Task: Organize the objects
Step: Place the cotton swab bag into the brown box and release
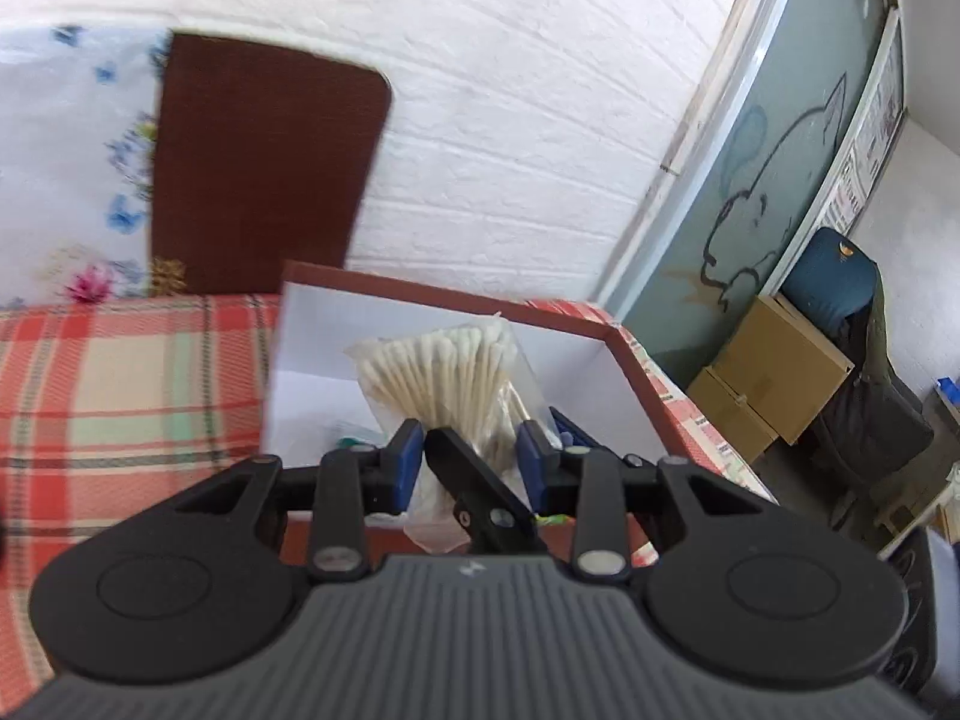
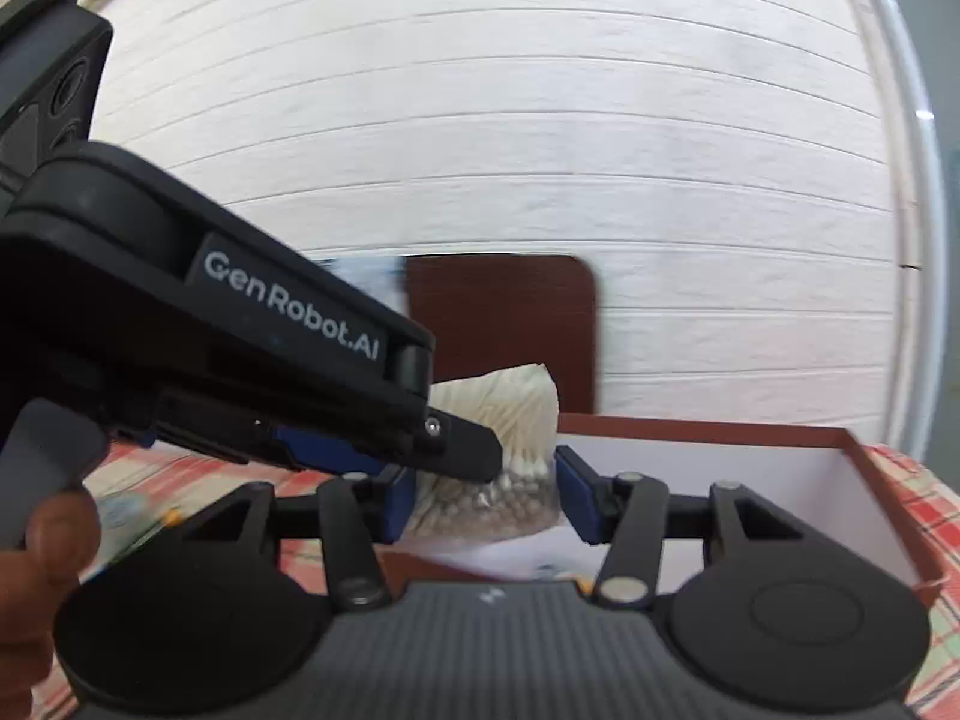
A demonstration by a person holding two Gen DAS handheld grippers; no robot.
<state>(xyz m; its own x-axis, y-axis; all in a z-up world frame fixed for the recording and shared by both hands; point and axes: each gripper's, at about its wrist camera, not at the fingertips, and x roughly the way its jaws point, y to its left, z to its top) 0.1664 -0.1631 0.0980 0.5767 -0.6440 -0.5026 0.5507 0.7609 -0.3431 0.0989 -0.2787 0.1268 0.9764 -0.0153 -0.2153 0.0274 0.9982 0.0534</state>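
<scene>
- Bag of cotton swabs (image 1: pixel 447 372), clear plastic, held up just above the open box (image 1: pixel 624 360), swab tips fanning toward the wall.
- Looks super light and squishy, crinkly film that probably slides under the pads. Nothing fragile really, though the sticks could bend if crushed.
- Best spot to grab, going by this: across the packed middle of the bundle, not the loose empty plastic at the end, which would just slip or fold.
- Left gripper (image 1: pixel 468 456) with both blue pads either side of the lower bag; seems clamped on it, though the other claw crosses in front and hides part of the contact.
- Right gripper (image 2: pixel 486 495) also straddling the bag's bottom end, left pad touching, a sliver of gap at the right pad. Honestly can't tell if it's squeezing or just parked around it.
- Box itself: brown rim, white inside, a few small bits at the bottom, too blurry to name.
- Sitting on a red plaid tablecloth (image 1: pixel 120 372).
- Brown lid-looking panel (image 1: pixel 264 168) leaning on the white wall behind.
- Cardboard boxes (image 1: pixel 774 372) and a blue chair off on the floor.
</scene>
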